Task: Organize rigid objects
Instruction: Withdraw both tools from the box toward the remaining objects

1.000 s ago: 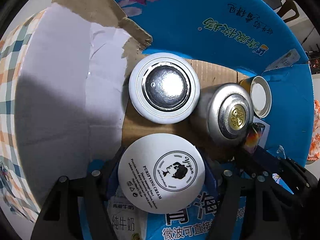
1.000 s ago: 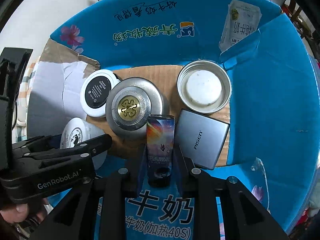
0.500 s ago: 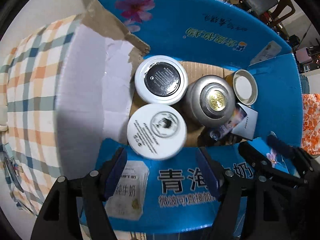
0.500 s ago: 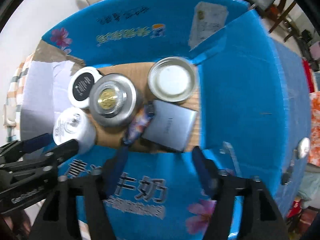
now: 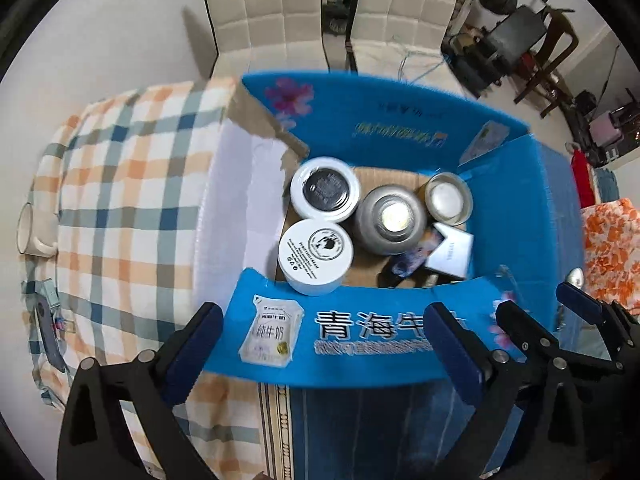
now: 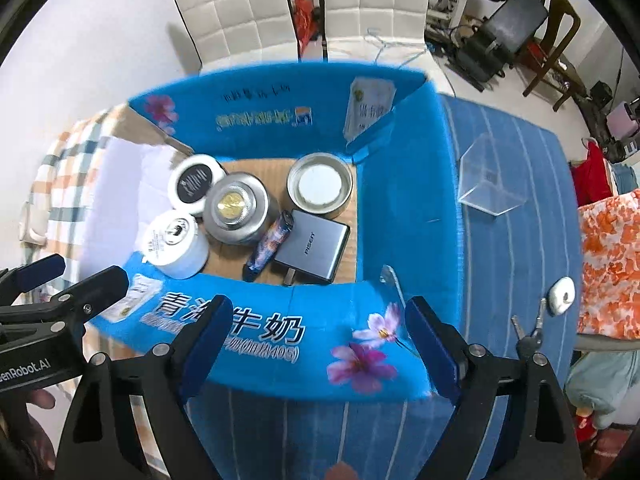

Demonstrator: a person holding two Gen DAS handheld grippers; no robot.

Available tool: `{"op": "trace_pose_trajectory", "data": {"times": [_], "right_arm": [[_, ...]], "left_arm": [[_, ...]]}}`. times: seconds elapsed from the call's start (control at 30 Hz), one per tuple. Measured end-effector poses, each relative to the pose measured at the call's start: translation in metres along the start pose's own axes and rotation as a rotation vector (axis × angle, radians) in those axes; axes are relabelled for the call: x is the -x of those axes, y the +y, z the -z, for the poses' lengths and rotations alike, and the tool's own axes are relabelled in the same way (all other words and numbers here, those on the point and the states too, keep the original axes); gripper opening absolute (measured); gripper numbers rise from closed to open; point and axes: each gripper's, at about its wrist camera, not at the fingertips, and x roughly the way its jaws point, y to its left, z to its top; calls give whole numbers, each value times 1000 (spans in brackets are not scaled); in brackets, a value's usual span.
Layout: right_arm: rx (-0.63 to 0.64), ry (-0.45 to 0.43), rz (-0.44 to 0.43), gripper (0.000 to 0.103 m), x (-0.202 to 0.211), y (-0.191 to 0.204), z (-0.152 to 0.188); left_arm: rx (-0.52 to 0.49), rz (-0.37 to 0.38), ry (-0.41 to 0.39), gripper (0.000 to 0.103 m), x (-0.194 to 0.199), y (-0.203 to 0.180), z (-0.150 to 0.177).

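Blue box (image 6: 404,208): held cream jar (image 6: 176,240), lighter (image 6: 270,240), power bank (image 6: 312,246).
Left hand-held gripper (image 5: 320,344): wide — empty.
Right hand-held gripper (image 6: 316,344): wide — empty.

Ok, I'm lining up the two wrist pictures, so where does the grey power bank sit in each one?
Left wrist view: the power bank lies at the right end of the box floor, near the blue box wall.
Right wrist view: the power bank lies near the middle of the picture, close to the front wall.
Shared landmark: the lighter lies directly beside it.
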Motion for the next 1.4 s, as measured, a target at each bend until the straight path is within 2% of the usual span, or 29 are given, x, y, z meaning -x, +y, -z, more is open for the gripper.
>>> {"op": "trace_pose_trajectory", "data": {"times": [0.17,0.37,0.57,0.7,0.9,1.1,1.23,1.4], "right_arm": [[21,-67,-21,92,52,-4,8],[27,-101,-86,92,105,-12,23],[-16,-114,-129,92,120,-33,28],[-105,-105,-114,92,116,-73,28],[-337,-83,-30,92,92,-182,28],[-593,-11,27,92,45,-301,34],[-681,31,45,92,12,-350,34],[-730,89,49,92,-33,-384,26]], "left_arm": [[1,7,-84,103,44,-9,7],[-5,22,-145,103,81,-23,19],[-32,51,-167,103,98,-52,22],[-94,50,-169,102,92,-90,11],[-200,104,-142,103,64,-173,-14],[-246,139,-64,103,5,-253,-54],[-232,130,13,102,-47,-289,-84],[-253,97,92,102,-102,-324,-109]]}}
